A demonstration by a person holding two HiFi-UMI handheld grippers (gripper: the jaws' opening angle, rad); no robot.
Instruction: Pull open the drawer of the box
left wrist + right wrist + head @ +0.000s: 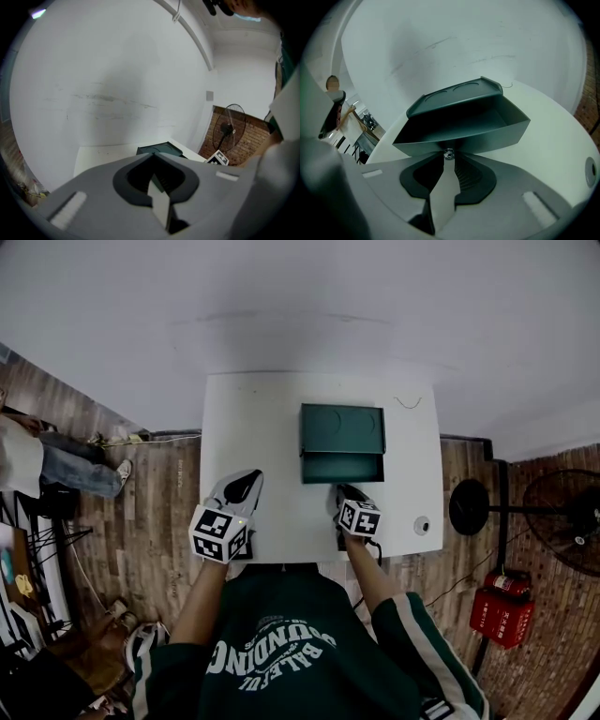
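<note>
right gripper clamped on knob | left gripper closed, empty | drawer is best pulled straight, level; box not dragged

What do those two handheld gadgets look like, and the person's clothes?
The left gripper and right gripper each have a pale grey shell, black-lined jaws and a white cube of black square markers. The person wears a dark green sweater with white lettering and striped sleeves.

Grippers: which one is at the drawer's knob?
The right gripper: its jaws grip the knob of the green drawer. The left gripper sits apart, shut and empty.
</note>
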